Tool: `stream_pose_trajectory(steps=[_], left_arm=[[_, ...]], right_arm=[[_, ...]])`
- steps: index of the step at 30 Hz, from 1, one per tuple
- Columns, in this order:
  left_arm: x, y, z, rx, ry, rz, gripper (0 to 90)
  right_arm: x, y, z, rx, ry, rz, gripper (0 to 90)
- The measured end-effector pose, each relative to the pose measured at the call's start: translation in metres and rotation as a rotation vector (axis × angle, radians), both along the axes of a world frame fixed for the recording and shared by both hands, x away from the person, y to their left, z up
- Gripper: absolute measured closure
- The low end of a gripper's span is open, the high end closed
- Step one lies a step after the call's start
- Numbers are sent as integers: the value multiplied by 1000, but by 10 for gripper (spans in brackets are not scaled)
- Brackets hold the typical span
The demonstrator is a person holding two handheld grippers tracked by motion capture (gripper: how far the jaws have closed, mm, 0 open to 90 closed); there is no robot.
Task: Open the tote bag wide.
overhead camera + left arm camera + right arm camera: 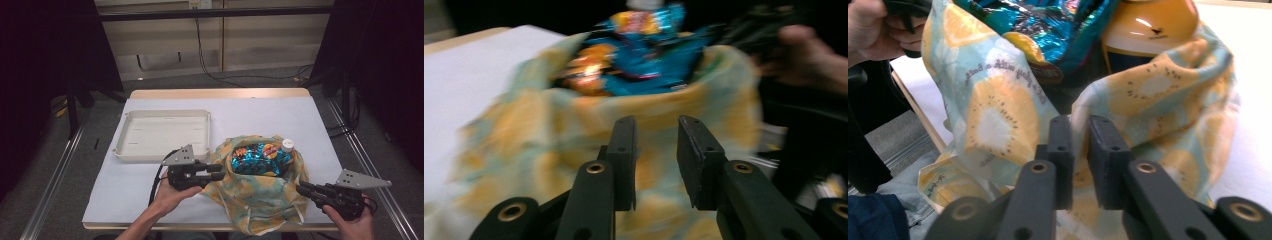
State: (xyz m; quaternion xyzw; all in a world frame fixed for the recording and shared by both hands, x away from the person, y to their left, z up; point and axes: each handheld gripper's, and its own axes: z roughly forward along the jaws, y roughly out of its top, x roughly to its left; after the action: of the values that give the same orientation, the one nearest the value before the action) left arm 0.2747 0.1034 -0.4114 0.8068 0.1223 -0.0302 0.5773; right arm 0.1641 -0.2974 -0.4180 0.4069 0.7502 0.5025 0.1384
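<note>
A person seated at a white-covered worktop point(150, 195) works a fruit-print cloth bag point(260, 197) with a hand-held gripper in each hand. The bag, patterned in yellow citrus slices on pale blue-green, sits near the front edge of the worktop, right of centre, its mouth open upward. Inside it lie a shiny blue snack packet point(257, 159) and, at the far right of the opening, a bottle with a white cap point(288, 145); in the right gripper view the bottle's yellow-orange shoulder point(1153, 22) stands behind the cloth.

The left gripper point(220, 172) points at the bag's left rim, its tips touching or just beside the cloth. In the left gripper view, blurred by motion, its jaws stand narrowly apart with the bag's wall point(549, 145) right in front of them; nothing is visibly clamped between them.

The right gripper point(301, 188) meets the bag's right side low down. In the right gripper view its jaws are drawn close together with a fold of the printed cloth point(998, 120) running down into the slim gap, so they appear to pinch the fabric.

An empty white tray point(162, 134) rests on the worktop behind the left gripper, just beside the bag's left rim and apart from it. The person's hands enter from the near edge, one on each gripper handle.
</note>
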Motion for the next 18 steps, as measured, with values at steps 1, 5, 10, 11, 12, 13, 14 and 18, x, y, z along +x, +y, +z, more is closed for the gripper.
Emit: stream_pose_trajectory(steps=[1, 5, 10, 11, 12, 13, 14, 18], left_arm=[[-9, -8, 2, 10, -2, -38, 656], [-19, -21, 0, 31, -5, -63, 531], [-22, -37, -9, 58, 7, -80, 454], [-22, -39, -10, 73, -11, -74, 487], [-22, -40, -12, 81, -26, -64, 584], [-20, -40, -13, 76, -19, -70, 768], [-19, -40, -14, 70, -16, -77, 889], [-21, -38, -13, 87, -17, -89, 900]], right_arm=[[1, 2, 1, 1, -3, 8, 852], [4, 4, 4, 5, -6, 15, 864], [8, 5, 8, 10, -20, 11, 856], [9, 4, 9, 11, -19, 13, 838], [9, 4, 10, 15, -21, 13, 813], [10, 4, 12, 3, -19, 23, 759], [10, 4, 12, -6, -22, 27, 723], [12, 4, 13, 5, -14, 10, 585]])
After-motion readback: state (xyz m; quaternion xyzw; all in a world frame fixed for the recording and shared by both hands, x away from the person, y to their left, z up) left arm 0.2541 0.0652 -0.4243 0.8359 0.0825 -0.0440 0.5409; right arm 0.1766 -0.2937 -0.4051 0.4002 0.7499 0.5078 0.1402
